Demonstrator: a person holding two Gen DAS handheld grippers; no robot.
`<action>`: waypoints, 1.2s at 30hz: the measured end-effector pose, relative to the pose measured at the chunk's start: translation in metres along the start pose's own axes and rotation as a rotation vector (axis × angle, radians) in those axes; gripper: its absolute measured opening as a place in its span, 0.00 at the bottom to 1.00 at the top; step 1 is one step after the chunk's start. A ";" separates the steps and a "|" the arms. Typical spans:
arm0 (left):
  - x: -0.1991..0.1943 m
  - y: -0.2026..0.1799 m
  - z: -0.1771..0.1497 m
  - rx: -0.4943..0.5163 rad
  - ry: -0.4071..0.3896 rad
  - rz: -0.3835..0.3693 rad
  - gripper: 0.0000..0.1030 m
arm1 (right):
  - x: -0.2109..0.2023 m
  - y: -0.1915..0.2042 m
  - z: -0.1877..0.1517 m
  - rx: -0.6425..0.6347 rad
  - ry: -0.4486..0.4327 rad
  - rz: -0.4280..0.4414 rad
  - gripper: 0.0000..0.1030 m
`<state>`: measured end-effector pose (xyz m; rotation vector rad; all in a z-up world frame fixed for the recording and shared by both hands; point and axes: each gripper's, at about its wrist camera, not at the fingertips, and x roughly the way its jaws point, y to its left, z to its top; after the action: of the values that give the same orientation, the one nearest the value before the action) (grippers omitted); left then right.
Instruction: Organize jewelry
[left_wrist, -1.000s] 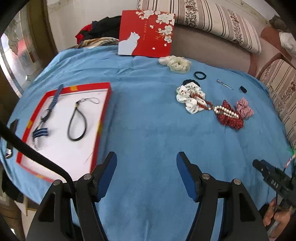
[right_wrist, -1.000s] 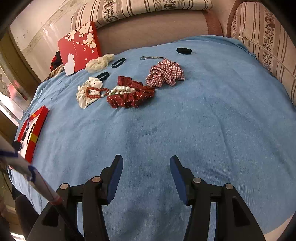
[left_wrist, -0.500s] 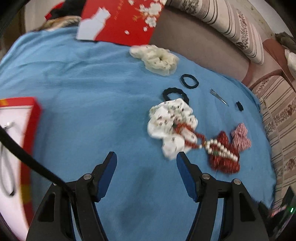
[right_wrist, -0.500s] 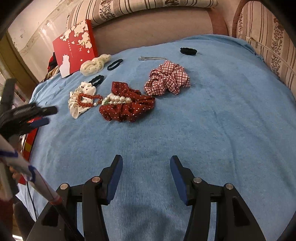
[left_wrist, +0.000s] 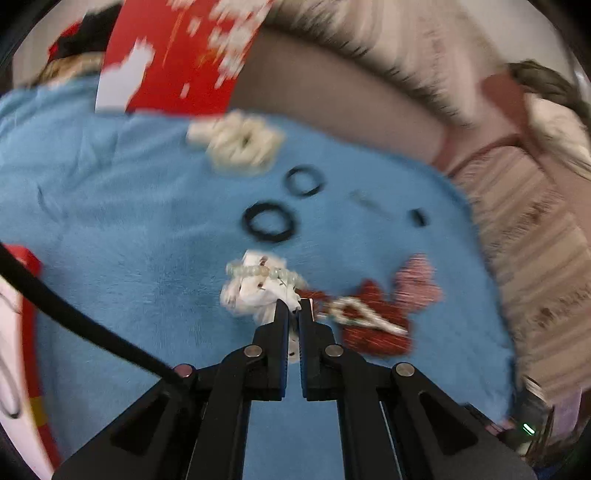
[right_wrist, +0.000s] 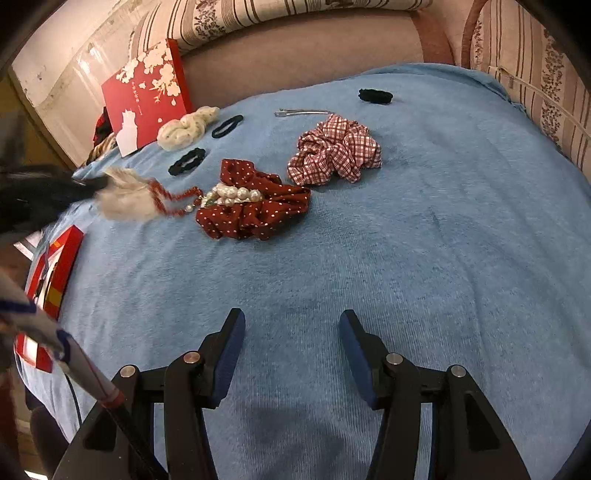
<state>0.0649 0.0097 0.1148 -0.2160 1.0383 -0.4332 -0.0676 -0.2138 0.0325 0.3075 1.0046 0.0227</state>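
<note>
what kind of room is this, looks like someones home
Probably a living room at home: a striped floral sofa cushion backs a surface draped in blue terry cloth, strewn with hair accessories like a red-and-white checked fabric scrunchie.

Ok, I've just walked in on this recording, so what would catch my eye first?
The left gripper, shut on the white scrunchie, with a red bead strand trailing from it. Beside it, the pearl bracelet lies on the red dotted scrunchie; the right gripper is open over bare blue cloth.
</note>
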 end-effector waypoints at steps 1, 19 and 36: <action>-0.015 -0.007 -0.001 0.027 -0.016 -0.007 0.04 | -0.002 0.000 -0.001 -0.001 -0.004 0.001 0.56; -0.055 0.056 -0.106 0.008 0.058 0.247 0.10 | -0.033 0.013 -0.019 -0.006 -0.007 0.059 0.56; -0.021 0.101 -0.117 -0.189 0.036 0.065 0.58 | 0.066 0.155 0.074 -0.219 0.093 0.284 0.56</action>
<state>-0.0209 0.1129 0.0355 -0.3432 1.1190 -0.2812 0.0488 -0.0729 0.0557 0.2480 1.0341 0.4051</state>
